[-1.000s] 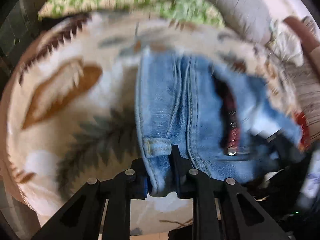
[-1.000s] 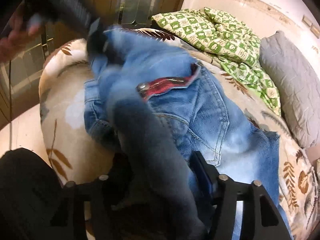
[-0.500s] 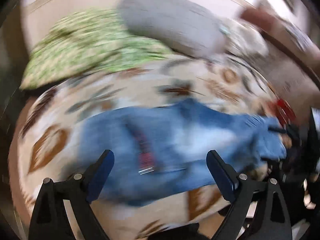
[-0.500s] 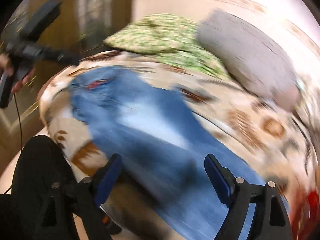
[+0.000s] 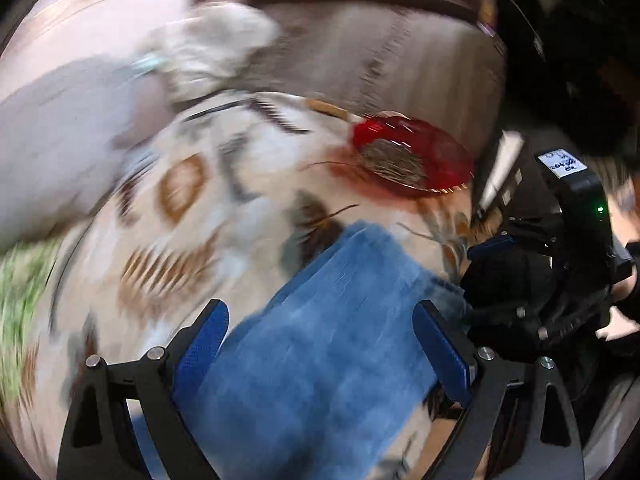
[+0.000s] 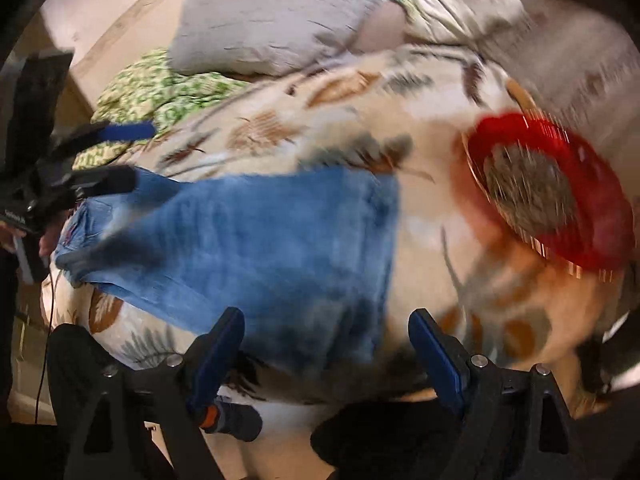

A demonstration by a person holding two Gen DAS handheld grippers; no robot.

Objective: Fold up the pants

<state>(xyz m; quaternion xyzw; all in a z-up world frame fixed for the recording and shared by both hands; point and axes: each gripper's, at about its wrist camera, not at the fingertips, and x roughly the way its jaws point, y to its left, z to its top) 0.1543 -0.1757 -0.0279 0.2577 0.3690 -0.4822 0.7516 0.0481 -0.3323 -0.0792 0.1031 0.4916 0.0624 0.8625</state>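
The bed (image 6: 360, 92), covered by a leaf-patterned sheet, fills both views. The pants (image 6: 280, 240) are laid along it, centre-left in the right wrist view, hems ending short of a red basket (image 6: 560, 200) at right. The left gripper (image 5: 320, 344) and right gripper (image 6: 326, 344) are held wide apart, empty. A hem grasp is judged next, so both must be lowered onto the leg ends.

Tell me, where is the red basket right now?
The red basket sits on the leaf-print bedspread, on the right of the right wrist view, just beyond the end of the blue jeans.
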